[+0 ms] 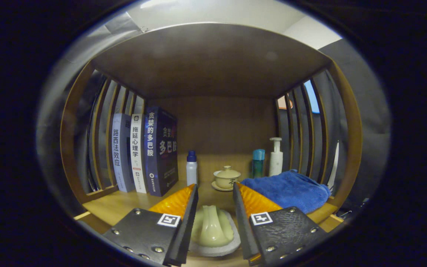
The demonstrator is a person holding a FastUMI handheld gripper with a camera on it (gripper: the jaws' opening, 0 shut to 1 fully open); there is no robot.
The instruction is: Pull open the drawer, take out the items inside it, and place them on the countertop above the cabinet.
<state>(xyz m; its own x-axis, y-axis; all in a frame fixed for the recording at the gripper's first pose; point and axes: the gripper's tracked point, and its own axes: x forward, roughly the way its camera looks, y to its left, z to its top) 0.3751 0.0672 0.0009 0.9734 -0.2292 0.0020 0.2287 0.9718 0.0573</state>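
My gripper [215, 185] reaches over the wooden countertop [124, 204] of the cabinet, under an upper shelf. Between its fingers sits a pale green ribbed piece [213, 228] on a whitish rounded base [213, 250]. Both fingers press against the sides of the green piece, so the gripper is shut on it. The piece sits low over the countertop's front part; whether its base touches the wood is hidden by the fingers. The drawer is out of sight below.
Three upright books [143, 152] stand at the back left, beside a white bottle with a blue cap [192, 167]. A lidded tea cup on a saucer [227, 178] stands just beyond the fingertips. A teal bottle [258, 162], a pump bottle [275, 157] and a folded blue towel [291, 189] occupy the right. Slatted walls close both sides.
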